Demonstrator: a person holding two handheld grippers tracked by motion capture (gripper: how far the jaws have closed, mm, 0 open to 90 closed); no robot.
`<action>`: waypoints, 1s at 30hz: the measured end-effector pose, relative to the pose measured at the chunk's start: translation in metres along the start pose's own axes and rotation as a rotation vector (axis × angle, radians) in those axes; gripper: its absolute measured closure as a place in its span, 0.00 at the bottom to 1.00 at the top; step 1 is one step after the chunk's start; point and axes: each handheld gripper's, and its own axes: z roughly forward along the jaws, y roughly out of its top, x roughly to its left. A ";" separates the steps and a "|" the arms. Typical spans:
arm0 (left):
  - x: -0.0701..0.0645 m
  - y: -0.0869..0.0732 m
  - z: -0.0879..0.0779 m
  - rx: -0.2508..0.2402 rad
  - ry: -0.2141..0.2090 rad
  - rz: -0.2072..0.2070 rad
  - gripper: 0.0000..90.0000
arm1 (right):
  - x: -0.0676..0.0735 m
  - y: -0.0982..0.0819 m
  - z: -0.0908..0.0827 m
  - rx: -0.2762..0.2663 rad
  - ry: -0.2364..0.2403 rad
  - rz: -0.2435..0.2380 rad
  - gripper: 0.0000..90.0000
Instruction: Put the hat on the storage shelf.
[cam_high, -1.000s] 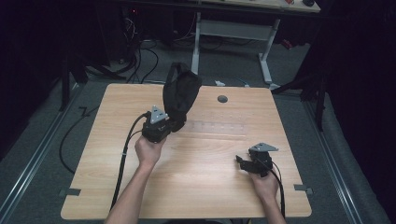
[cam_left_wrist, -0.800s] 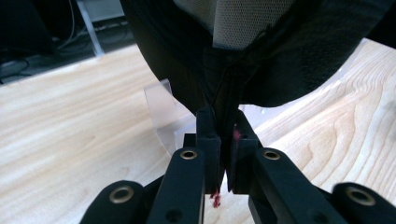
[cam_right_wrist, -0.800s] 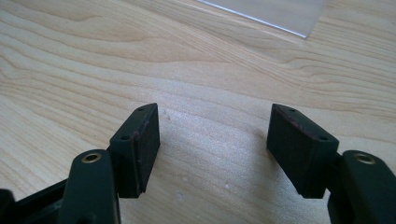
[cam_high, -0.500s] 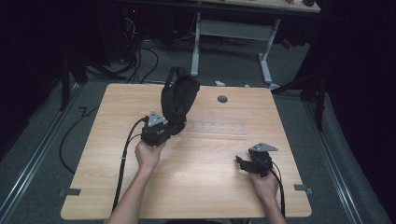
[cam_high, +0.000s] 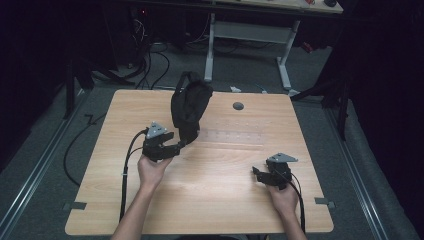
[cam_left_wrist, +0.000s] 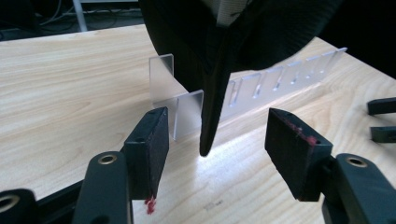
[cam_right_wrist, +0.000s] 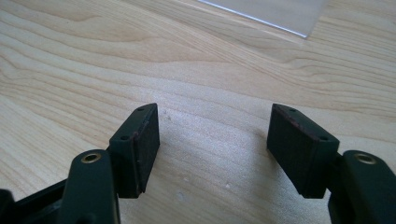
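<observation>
A black cap stands upright at the left end of a clear slotted rack on the wooden table. My left gripper is just in front of it, and its jaws have just been opening. In the left gripper view the cap's lower edge hangs between the pads of my left gripper without touching either, with the clear rack behind. My right gripper rests low on the table at the right, open. Bare wood lies between the jaws of my right gripper.
A dark round grommet sits in the tabletop behind the rack. The right gripper's jaw tips show far right in the left gripper view. Cables and a white desk frame lie beyond the far edge.
My left gripper's jaws opened off the cap and the hand drew back toward the person. The cap stays standing at the rack. The right hand has kept still.
</observation>
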 end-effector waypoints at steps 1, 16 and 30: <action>0.000 0.001 -0.002 0.003 0.000 -0.001 0.44 | 0.000 0.000 0.000 0.000 -0.001 0.001 0.38; 0.002 0.007 -0.023 0.000 0.005 -0.026 0.42 | 0.000 0.000 0.000 0.000 -0.002 0.002 0.39; 0.004 -0.002 -0.039 0.001 0.013 -0.040 0.41 | 0.000 0.000 0.000 0.000 -0.002 0.002 0.39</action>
